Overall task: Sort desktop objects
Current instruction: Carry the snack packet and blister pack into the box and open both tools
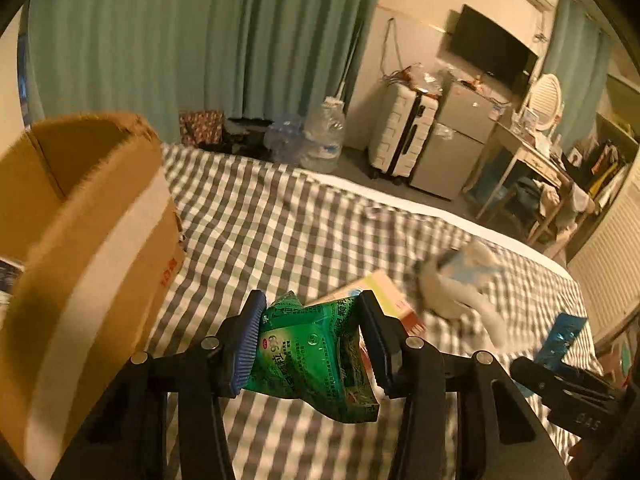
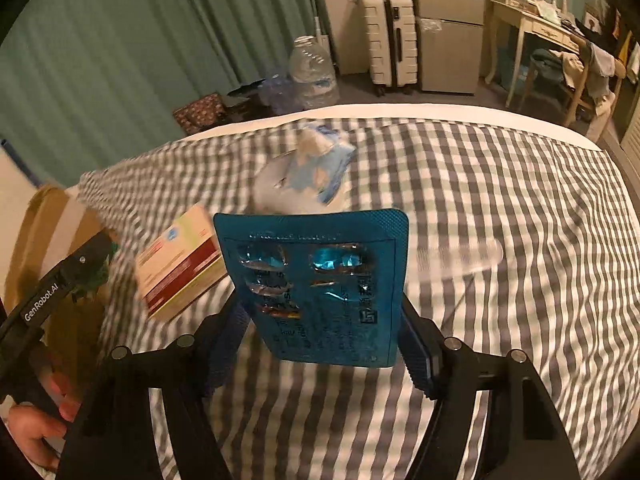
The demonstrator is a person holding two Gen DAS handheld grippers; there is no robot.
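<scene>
On my screens, by size, each placed against the bed (image 2: 500,184) with its checked cover. Cardboard box (image 1: 80,232): open-topped, standing on the bed at its left side, white tape across the near wall. Tissue pack (image 2: 316,168): pale blue and white, blurred, lying on the bed toward its far edge. Medicine box (image 2: 180,264): cream, yellow and red, flat on the bed between the cardboard box and the tissue pack. My left gripper (image 1: 310,344): held above the bed just right of the cardboard box, fingers clamped on a crumpled green sachet (image 1: 316,356), which hangs clear of the cover. My right gripper (image 2: 320,344): above the bed's near middle, fingers pressed against both side edges of a blue pill strip (image 2: 320,284), standing upright off the cover, several blisters crushed.
</scene>
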